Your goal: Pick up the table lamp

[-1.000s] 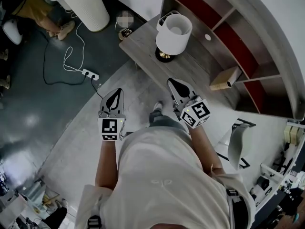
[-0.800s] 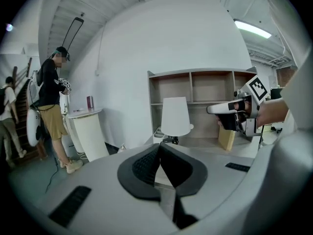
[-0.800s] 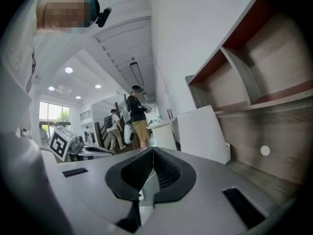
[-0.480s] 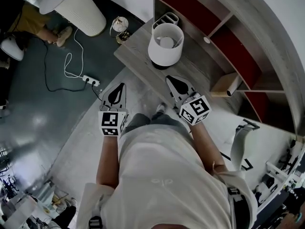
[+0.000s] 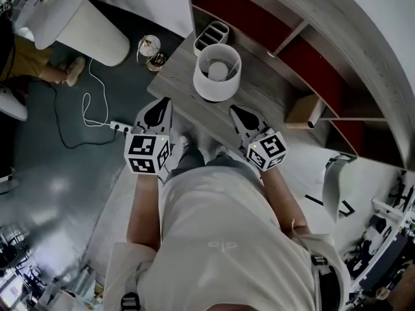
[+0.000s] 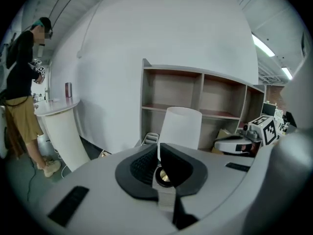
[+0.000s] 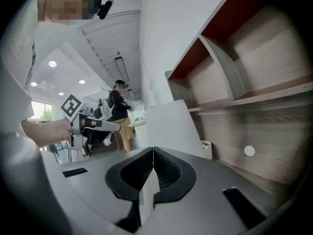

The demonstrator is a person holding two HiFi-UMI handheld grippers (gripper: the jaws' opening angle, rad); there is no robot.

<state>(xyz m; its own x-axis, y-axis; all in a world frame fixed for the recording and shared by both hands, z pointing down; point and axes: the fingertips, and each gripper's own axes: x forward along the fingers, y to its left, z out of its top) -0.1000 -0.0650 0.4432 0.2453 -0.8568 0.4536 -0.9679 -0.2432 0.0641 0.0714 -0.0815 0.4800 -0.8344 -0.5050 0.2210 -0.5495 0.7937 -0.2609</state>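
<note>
both grippers are clenched with nothing between the jaws: the left gripper (image 5: 161, 105) and the right gripper (image 5: 234, 111) each show their dark pads pressed together in their own views. over the last second the person has stepped up to the table (image 5: 174, 78), and the two grippers have come forward with them. the lamp (image 5: 217, 73), which a second ago sat ahead and off toward the right gripper, now stands between the two and just beyond their tips, upright on the tabletop and untouched. the left gripper has swung in most, from out over the floor to the table's near edge. i judge this as the end of the approach: the jaws must part before either can take the lamp, and the wide white shade looks a poorer place to grip than the brass base glimpsed in the left gripper view.

the table is grey wood grain, narrow, set against a curved shelf unit (image 5: 305, 50) with red-backed compartments. a small white divided holder (image 5: 212, 34) stands just behind the lamp. on the dark floor lie a power strip (image 5: 120, 127) with a white cord, and a small lantern (image 5: 149, 46) near a white pedestal (image 5: 72, 19). another person (image 6: 20, 94) stands by that pedestal, well apart.
</note>
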